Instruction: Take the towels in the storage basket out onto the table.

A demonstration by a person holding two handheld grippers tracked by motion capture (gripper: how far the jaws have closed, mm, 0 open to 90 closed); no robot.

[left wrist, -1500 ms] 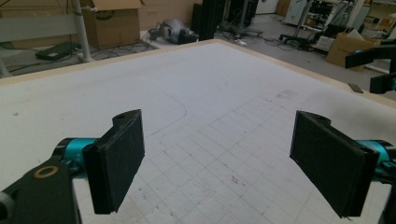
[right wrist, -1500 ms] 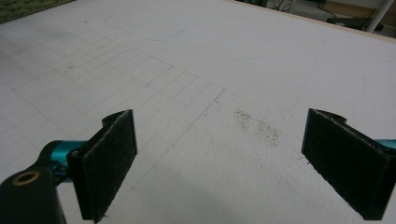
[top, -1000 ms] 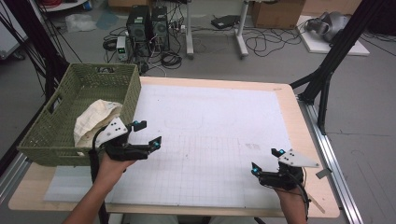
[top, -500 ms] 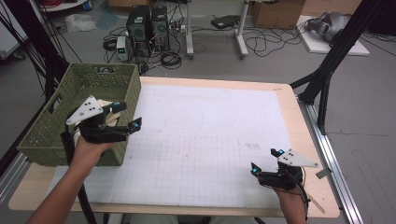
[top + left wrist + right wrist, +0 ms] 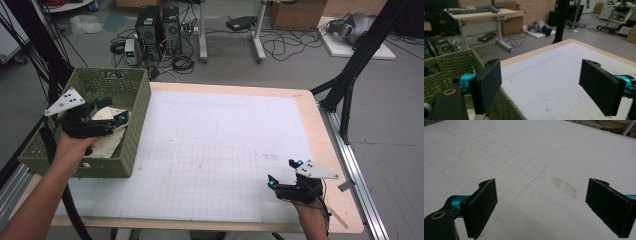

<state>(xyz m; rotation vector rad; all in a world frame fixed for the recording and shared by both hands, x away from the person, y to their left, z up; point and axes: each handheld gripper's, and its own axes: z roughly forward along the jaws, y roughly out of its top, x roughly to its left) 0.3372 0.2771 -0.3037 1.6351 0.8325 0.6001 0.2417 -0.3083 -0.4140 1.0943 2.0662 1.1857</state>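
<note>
A green woven basket [image 5: 134, 142] stands on the table's left side with a cream cloth [image 5: 106, 144] lying in it. My left gripper [image 5: 114, 110] hovers over the basket's inside, just above the cloth, open and holding nothing. In the left gripper view, my left gripper [image 5: 544, 87] has wide-apart jaws framing the basket's rim [image 5: 449, 66] and the white mat [image 5: 554, 72]. My right gripper [image 5: 283, 172] rests low near the table's front right corner. In the right gripper view my right gripper [image 5: 544, 207] stands open over the bare gridded mat [image 5: 524, 157].
A white gridded mat [image 5: 215, 145] covers most of the wooden table [image 5: 307, 107]. A faint dark smudge [image 5: 564, 185] marks the mat ahead of the right gripper. A black stand leg [image 5: 350, 85] rises by the right edge. Computer towers [image 5: 157, 27] and cables sit on the floor behind.
My left gripper has lifted from the mat beside the basket's front right corner and moved left and back over the basket's inside. The right gripper has stayed still.
</note>
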